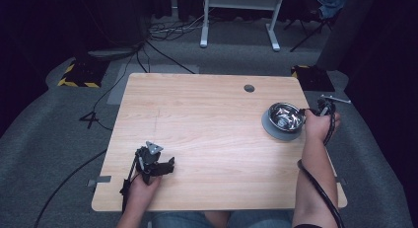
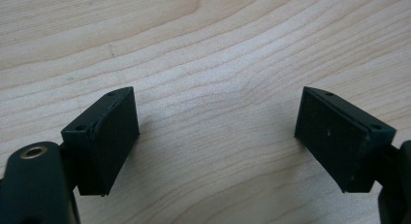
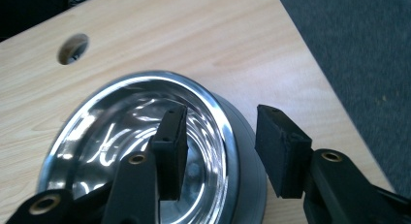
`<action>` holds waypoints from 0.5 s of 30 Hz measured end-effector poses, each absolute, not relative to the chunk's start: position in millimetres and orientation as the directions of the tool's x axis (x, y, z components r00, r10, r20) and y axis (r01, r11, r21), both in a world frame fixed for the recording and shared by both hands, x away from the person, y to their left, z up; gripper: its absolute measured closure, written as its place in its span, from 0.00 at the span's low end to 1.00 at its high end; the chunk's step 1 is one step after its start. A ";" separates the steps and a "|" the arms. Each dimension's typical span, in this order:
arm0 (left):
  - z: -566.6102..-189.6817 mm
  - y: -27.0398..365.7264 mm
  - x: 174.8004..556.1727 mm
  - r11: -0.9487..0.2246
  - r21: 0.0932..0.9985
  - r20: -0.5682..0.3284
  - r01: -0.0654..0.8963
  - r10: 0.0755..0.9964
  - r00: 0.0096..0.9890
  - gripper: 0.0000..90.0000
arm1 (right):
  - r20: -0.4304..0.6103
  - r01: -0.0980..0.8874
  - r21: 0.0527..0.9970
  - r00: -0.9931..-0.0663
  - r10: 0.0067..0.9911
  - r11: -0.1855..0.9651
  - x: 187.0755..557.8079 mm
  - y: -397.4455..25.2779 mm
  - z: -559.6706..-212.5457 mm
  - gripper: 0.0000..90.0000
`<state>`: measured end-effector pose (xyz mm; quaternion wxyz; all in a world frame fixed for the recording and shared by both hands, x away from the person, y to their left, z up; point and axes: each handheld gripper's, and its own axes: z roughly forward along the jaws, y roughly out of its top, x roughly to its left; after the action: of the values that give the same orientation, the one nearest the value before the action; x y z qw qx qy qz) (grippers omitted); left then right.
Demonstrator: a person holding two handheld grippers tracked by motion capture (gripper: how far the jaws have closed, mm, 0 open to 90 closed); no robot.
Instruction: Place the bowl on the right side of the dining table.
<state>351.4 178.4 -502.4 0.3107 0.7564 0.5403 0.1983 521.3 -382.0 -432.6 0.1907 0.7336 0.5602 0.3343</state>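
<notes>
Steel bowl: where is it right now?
In the high view the steel bowl sits near the table's right edge, below the cable hole; the right gripper straddles its rim.

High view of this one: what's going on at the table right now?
A person works at a light wooden table with a hand-held gripper in each hand. The right hand-held gripper is open, its jaws straddling the rim of a shiny round metal bowl on a grey base near the table's right edge. The left hand-held gripper hangs open over bare wood, holding nothing.
</notes>
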 end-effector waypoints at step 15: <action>-502.5 178.3 351.3 -0.226 0.685 -0.032 0.692 0.940 0.338 0.18 | 0.233 0.681 0.719 -0.047 0.971 -0.139 507.6 -364.6 -398.4 0.64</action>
<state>351.3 178.3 -502.5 0.3103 0.7569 0.5394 0.1999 507.6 -364.6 -398.4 0.1989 0.6610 0.6251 0.3644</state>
